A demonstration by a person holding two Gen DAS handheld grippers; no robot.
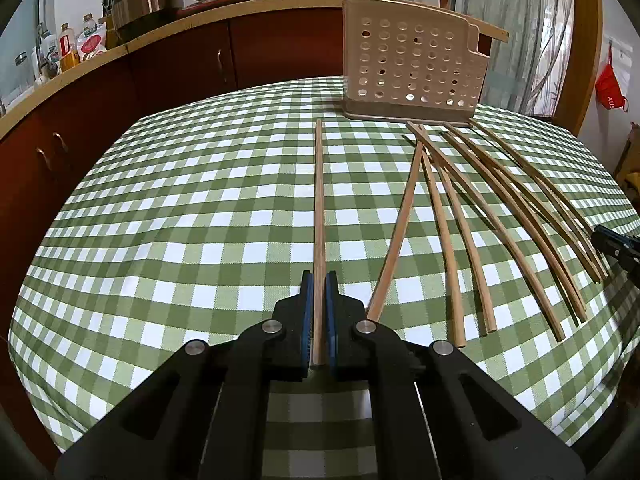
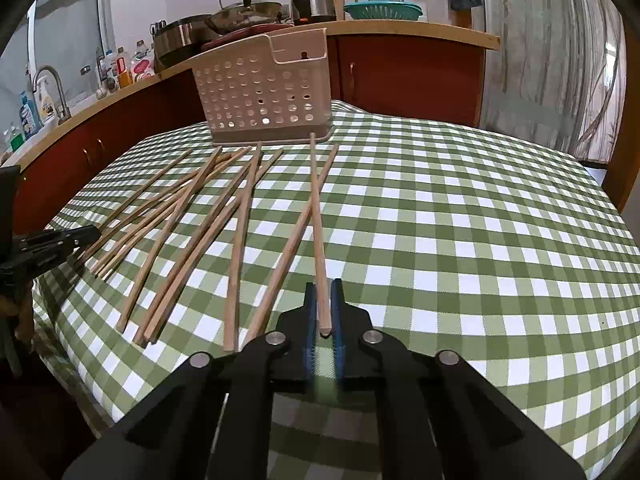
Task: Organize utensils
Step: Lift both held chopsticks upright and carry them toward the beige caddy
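My left gripper [image 1: 319,280] is shut on a wooden chopstick [image 1: 319,208] that points straight ahead over the checked tablecloth. My right gripper [image 2: 323,286] is shut on another wooden chopstick [image 2: 316,208] that points toward the beige perforated utensil holder [image 2: 264,92]. The holder also shows in the left wrist view [image 1: 412,68], standing at the table's far side. Several loose chopsticks [image 1: 472,216] lie fanned out in front of it, to the right of my left gripper, and in the right wrist view [image 2: 192,224] to the left of my right gripper.
The green and white checked tablecloth [image 1: 180,220] covers the table. Behind it runs a red-brown cabinet with a wooden counter [image 2: 400,30] carrying pots, a kettle, bottles and a teal colander. A curtain [image 2: 552,60] hangs at the right.
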